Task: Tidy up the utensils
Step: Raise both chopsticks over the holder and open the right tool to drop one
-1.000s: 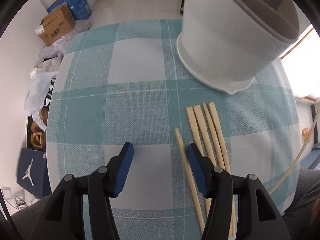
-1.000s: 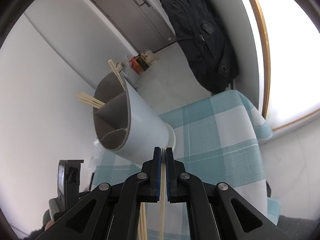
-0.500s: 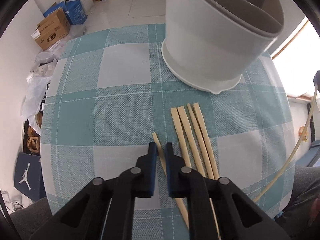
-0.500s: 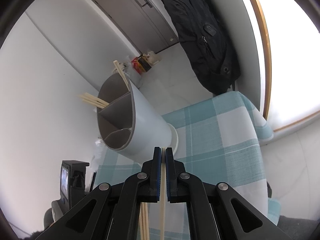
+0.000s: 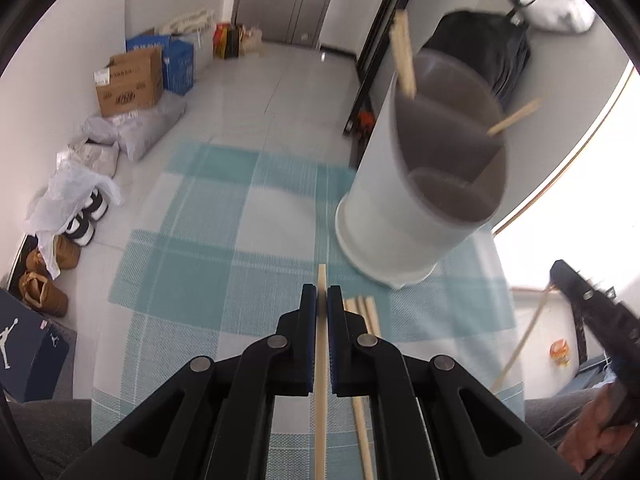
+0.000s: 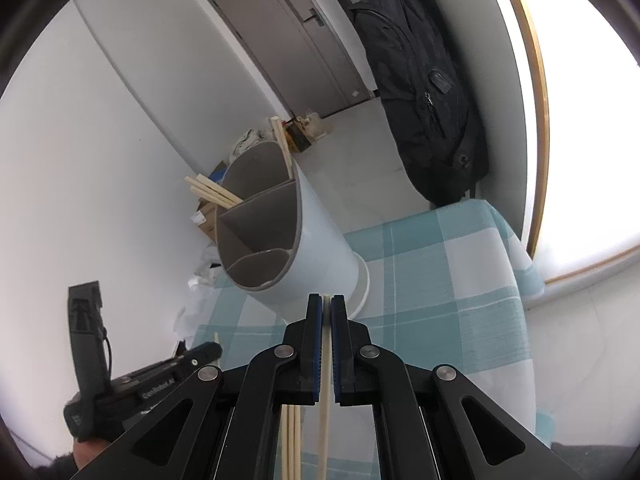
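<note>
Pinching a pale wooden chopstick [image 5: 321, 360] between their blue pads, the left tongs [image 5: 321, 294] were pressed together on it, its squared tip poking just past the fingertips and its shaft running back between the black arms. It pointed toward the tall white cylindrical utensil holder with grey inner dividers [image 5: 420, 208], which stood on the counter covered with a teal-and-white checked cloth [image 5: 224, 248] ahead and to the right of the left tongs. Two chopsticks [image 5: 404, 60] leaned out of the holder's far compartment, and another tip [image 5: 514, 118] stuck out at its right rim. The nearest compartment looked bare of sticks. Just right of the left tongs, a few loose wooden chopsticks [image 5: 366, 312] lay side by side on the cloth, their far ends short of the holder's base.

The right tongs [image 6: 326, 304] were likewise closed on a single light chopstick [image 6: 325, 392], held along the line of the fingers, with its tip barely showing between the pads. In the right wrist view the holder [image 6: 312, 248] sat just beyond the tongs' tips, and the loose chopsticks [image 6: 292, 440] showed beneath the left arm of the tongs. A black backpack [image 6: 428, 92] hung against the wall behind the counter, and cardboard boxes [image 5: 130, 80] sat on the floor.
</note>
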Available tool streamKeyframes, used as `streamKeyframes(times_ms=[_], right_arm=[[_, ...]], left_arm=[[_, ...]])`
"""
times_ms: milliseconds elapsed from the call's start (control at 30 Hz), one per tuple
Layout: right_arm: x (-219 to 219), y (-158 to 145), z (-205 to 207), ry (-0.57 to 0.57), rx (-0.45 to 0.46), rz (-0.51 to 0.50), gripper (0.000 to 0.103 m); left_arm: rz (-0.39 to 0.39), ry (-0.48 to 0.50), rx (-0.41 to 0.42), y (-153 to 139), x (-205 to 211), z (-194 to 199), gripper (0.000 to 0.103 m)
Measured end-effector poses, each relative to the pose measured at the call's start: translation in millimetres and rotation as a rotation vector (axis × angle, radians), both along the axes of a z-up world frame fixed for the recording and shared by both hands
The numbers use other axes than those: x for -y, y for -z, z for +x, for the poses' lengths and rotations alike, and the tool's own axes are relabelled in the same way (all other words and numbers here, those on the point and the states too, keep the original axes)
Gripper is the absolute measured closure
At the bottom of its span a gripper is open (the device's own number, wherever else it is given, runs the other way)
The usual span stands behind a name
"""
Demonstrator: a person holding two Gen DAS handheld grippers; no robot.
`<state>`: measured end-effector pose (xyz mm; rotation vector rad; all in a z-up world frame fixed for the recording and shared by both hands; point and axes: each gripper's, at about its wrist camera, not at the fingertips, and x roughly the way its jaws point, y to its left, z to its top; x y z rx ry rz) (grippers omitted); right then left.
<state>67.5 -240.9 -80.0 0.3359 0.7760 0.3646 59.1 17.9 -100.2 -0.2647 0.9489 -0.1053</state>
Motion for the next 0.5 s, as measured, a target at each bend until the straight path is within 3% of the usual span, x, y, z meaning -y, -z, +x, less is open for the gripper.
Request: streamKeyframes(times_ms=[133, 500], right_arm=[[-13.5, -12.1, -12.9, -0.022, 0.066, -0.039, 0.1], [-38.1, -38.8, -40.1, -0.032, 0.188, -0.088, 0.1]], left_arm=[[-0.009, 0.031, 0.07, -12.3, 5.1, -4.4, 0.102], [-0.017, 0.119, 0.163, -38.5, 6.8, -18.8, 0.102]])
